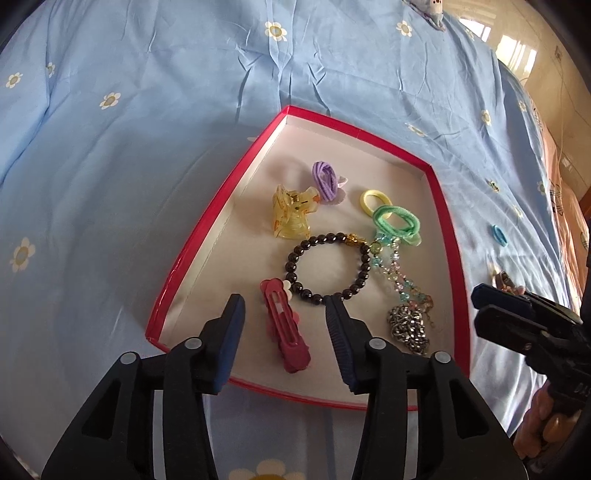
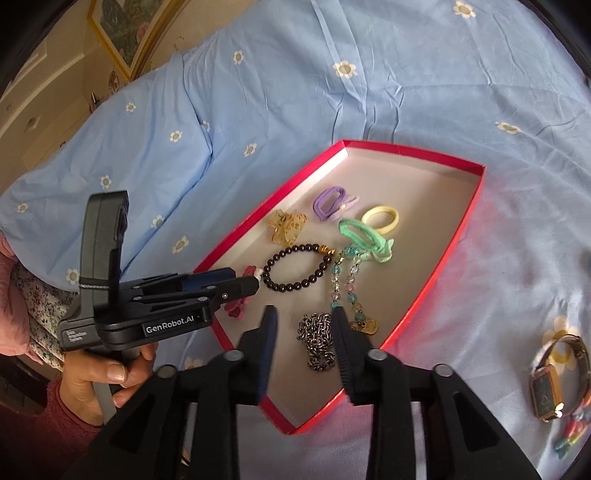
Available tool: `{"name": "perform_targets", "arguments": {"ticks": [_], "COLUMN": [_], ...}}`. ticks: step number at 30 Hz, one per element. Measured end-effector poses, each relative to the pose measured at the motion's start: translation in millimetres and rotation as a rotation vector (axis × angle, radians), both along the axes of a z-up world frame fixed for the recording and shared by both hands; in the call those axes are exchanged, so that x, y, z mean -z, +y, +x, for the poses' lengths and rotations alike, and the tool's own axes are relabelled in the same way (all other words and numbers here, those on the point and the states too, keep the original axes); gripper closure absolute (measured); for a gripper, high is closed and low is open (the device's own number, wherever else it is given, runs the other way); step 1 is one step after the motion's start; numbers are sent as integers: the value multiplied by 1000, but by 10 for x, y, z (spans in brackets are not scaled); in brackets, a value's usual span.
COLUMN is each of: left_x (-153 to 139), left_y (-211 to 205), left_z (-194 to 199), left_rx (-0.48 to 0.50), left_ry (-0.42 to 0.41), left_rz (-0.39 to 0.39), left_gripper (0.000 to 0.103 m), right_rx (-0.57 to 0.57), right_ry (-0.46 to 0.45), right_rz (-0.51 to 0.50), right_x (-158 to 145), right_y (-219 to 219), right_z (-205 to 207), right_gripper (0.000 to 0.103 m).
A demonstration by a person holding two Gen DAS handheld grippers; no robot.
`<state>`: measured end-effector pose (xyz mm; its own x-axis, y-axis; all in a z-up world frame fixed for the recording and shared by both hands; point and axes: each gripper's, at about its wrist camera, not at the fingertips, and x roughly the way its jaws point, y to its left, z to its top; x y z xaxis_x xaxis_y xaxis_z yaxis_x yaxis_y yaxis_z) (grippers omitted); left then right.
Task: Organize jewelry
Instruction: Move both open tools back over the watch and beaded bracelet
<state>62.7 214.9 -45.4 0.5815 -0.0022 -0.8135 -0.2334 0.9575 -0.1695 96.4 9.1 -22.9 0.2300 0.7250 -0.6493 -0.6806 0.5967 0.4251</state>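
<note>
A red-rimmed box (image 1: 192, 240) (image 2: 439, 273) lies on the blue bed sheet and holds a black bead bracelet (image 1: 295, 266) (image 2: 280, 285), a red hair clip (image 1: 286, 332) (image 2: 236, 308), a yellow claw clip (image 1: 291, 214), purple (image 1: 325, 177), yellow (image 1: 375, 201) and green (image 1: 397, 221) hair ties, a beaded strand (image 1: 397, 280) and a metal chain (image 1: 410, 326) (image 2: 317, 339). My left gripper (image 1: 284, 306) (image 2: 240, 284) is open and empty over the hair clip. My right gripper (image 2: 304, 319) (image 1: 480, 302) is open and empty over the chain.
A wristwatch (image 2: 554, 380) and small coloured pieces (image 2: 570, 435) lie on the sheet right of the box. A blue hair tie (image 1: 499, 235) lies on the sheet beyond the box's right wall. A framed picture (image 2: 125, 26) hangs on the far wall.
</note>
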Motion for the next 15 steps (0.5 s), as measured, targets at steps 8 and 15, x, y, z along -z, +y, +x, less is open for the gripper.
{"name": "perform_targets", "arguments": {"ticks": [8,15], "left_x": [-169,-273], "left_y": [-232,-618], "left_z": [-136,-149], "left_rx": [21,102], "left_ry": [-43,-57], "left_rz": [-43,-63], "left_gripper": [49,46], "right_rx": [97,208], "right_ry": [-56,-60], "right_rz": [17,2], "right_x": [-199,-218], "right_y": [-458,-959], "right_z": [-68,-131], "right_gripper": [58,51]}}
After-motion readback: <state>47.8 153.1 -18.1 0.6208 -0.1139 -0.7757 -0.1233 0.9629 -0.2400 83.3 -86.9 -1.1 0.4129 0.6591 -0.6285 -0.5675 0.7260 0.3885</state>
